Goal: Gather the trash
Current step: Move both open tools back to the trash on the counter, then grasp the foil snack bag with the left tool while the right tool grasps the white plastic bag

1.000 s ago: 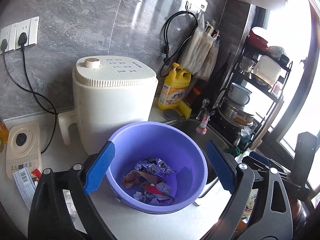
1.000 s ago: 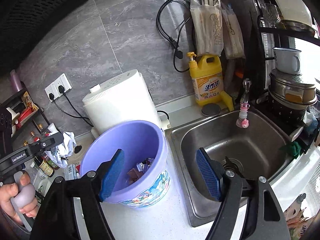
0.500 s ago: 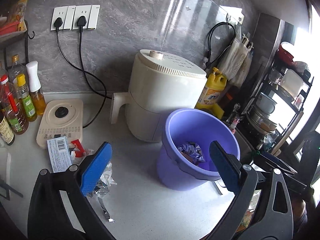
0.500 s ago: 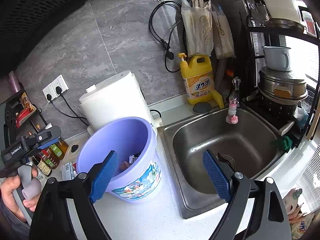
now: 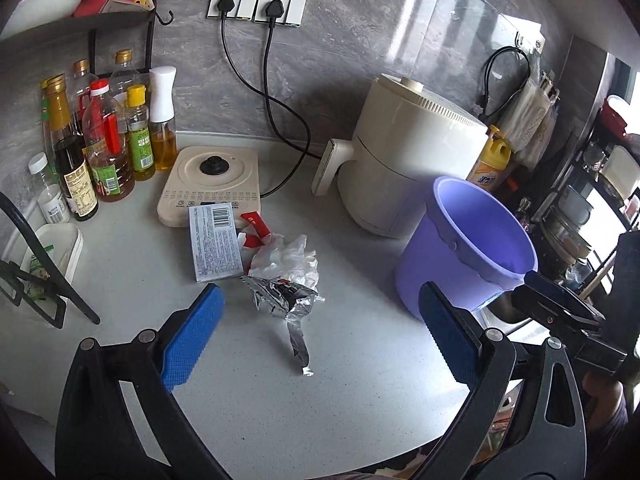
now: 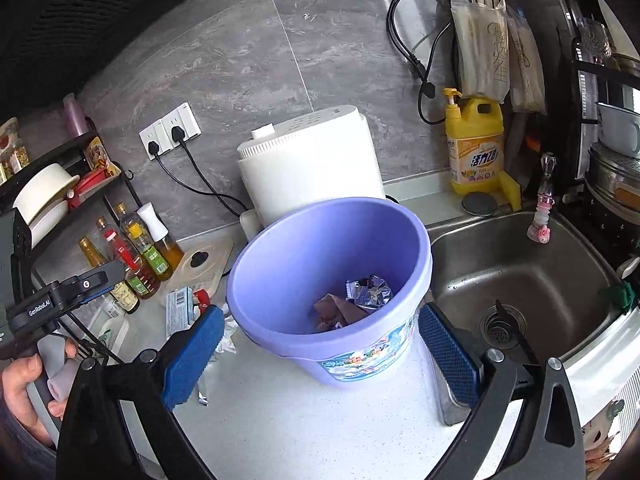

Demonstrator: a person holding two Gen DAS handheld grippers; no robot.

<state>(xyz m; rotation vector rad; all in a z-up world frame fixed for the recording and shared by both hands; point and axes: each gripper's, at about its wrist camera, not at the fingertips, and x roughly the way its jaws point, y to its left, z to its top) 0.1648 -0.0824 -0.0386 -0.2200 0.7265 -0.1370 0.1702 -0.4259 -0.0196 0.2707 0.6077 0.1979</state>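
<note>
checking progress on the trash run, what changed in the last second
The left gripper swung left, away from the purple bucket, to face the foil wrapper on the counter. The right gripper has just been opening, nothing between its fingers. Bucket, trash and air fryer stayed put.

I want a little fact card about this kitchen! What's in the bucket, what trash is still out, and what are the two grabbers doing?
Bucket: purple bucket on the white counter, beside the sink
Inside bucket: crumpled wrappers
Trash still out: foil wrapper, crumpled plastic, flat printed box, red packet
Left hand-held gripper: open, empty, facing the foil wrapper
Right hand-held gripper: open, empty, has just been opening, bucket ahead
</note>
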